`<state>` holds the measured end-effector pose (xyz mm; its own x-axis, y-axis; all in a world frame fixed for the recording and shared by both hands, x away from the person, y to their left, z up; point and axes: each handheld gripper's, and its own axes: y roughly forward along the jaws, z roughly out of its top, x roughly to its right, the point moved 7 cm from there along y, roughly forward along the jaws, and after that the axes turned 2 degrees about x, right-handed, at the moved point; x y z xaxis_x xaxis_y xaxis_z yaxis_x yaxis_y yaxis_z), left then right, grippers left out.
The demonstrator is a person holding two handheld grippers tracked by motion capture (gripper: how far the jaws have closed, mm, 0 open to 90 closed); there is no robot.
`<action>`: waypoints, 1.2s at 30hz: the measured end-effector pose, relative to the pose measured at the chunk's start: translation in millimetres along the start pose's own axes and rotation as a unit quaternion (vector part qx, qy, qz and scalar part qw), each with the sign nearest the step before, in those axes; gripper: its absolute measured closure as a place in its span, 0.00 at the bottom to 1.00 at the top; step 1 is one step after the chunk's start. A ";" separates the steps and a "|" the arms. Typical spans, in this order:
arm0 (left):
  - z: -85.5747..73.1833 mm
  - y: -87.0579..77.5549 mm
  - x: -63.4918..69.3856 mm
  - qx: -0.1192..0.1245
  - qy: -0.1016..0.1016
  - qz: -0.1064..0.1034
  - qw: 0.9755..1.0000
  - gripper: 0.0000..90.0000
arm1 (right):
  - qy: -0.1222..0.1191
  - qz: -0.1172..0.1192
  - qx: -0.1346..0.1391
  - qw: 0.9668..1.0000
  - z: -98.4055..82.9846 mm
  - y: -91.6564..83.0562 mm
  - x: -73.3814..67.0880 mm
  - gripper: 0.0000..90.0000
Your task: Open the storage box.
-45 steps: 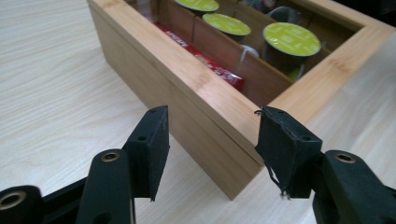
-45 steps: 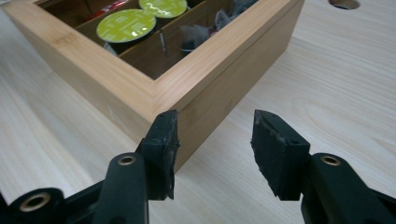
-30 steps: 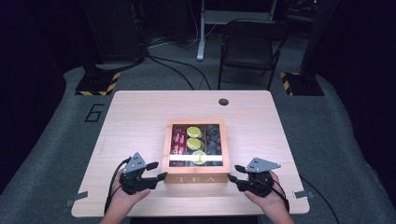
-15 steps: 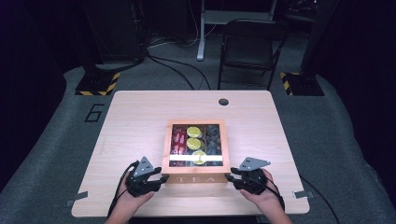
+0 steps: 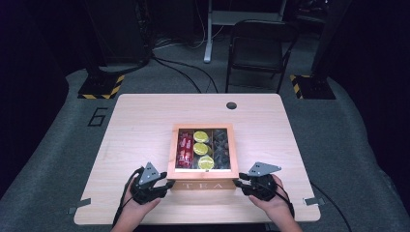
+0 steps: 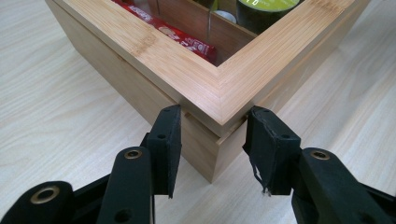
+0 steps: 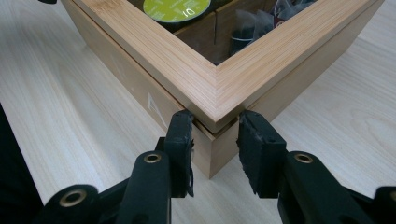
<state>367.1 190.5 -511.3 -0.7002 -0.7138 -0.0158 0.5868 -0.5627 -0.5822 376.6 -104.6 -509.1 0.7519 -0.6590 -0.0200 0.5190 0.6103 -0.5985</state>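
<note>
Pinching the tea box [image 5: 202,184] at its two near corners, left gripper [image 6: 212,135] and right gripper [image 7: 214,130], high view alone showing three green-topped pods [image 5: 200,148] inside.

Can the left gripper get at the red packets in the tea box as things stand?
Probably not directly: the left gripper is clamped on the tea box corner, and the red packets seem to lie under a framed lid. The lid likely has to open first.
</note>
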 end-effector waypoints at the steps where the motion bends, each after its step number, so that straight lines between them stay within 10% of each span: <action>1: 1.5 0.0 -0.3 0.007 0.002 0.010 1.000 0.62 | 0.005 -0.003 0.004 1.000 0.9 -0.8 -0.3 0.72; 36: 39.4 -12.4 -10.8 0.062 -0.039 0.018 0.997 0.57 | -0.007 -0.029 0.054 0.998 42.3 -21.2 6.1 0.63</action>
<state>383.4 188.8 -471.8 -0.6466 -0.7622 0.0300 0.6604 -0.5791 -0.4780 387.4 -103.0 -462.7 0.7238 -0.6896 0.0233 0.6026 0.6152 -0.5083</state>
